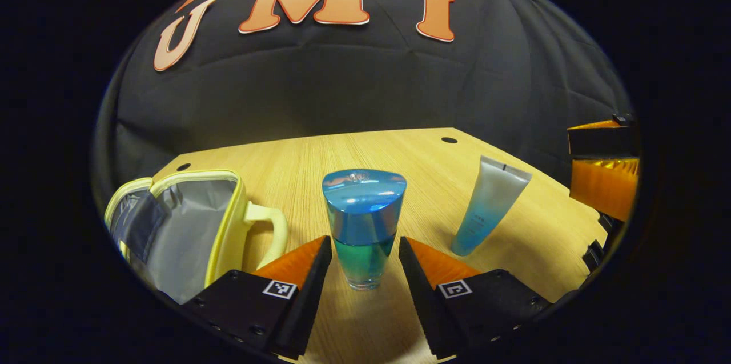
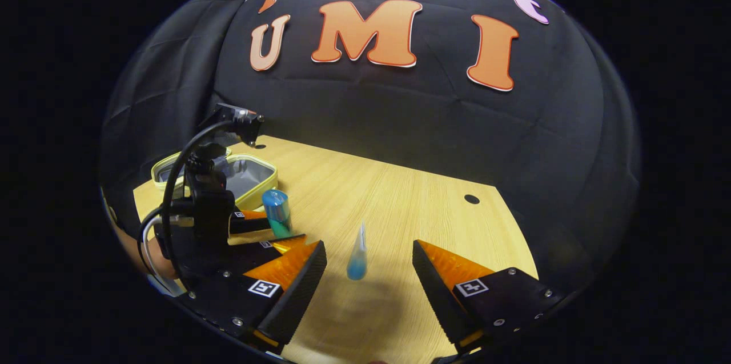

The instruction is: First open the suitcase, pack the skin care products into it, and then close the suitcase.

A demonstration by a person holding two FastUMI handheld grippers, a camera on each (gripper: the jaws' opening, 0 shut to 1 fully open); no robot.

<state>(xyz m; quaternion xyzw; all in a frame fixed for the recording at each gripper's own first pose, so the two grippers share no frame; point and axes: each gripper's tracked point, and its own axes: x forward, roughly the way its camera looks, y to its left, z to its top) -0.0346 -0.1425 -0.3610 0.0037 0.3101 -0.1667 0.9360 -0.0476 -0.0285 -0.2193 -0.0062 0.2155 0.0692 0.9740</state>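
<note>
A blue glass bottle [image 1: 363, 226] with a broad blue cap stands upright on the wooden table [image 1: 354, 152]. My left gripper [image 1: 364, 281] is open, a finger on each side of the bottle, not touching it. The yellow case [image 1: 188, 227] lies open at the left, grey lining showing. A blue-and-silver tube [image 1: 490, 206] stands cap-down to the right of the bottle. In the right gripper view, my right gripper [image 2: 368, 284] is open with the tube [image 2: 357, 254] standing between and just beyond its fingers. The left gripper [image 2: 268, 232] is seen around the bottle [image 2: 277, 213], with the case [image 2: 245, 178] behind.
The black cloth wall closes off the back of the table. Small dark holes [image 1: 449, 139] mark the tabletop near its far edge. A black cable [image 2: 177, 181] loops above the left gripper's body. Part of the right gripper's body [image 1: 605, 175] shows at the right in the left gripper view.
</note>
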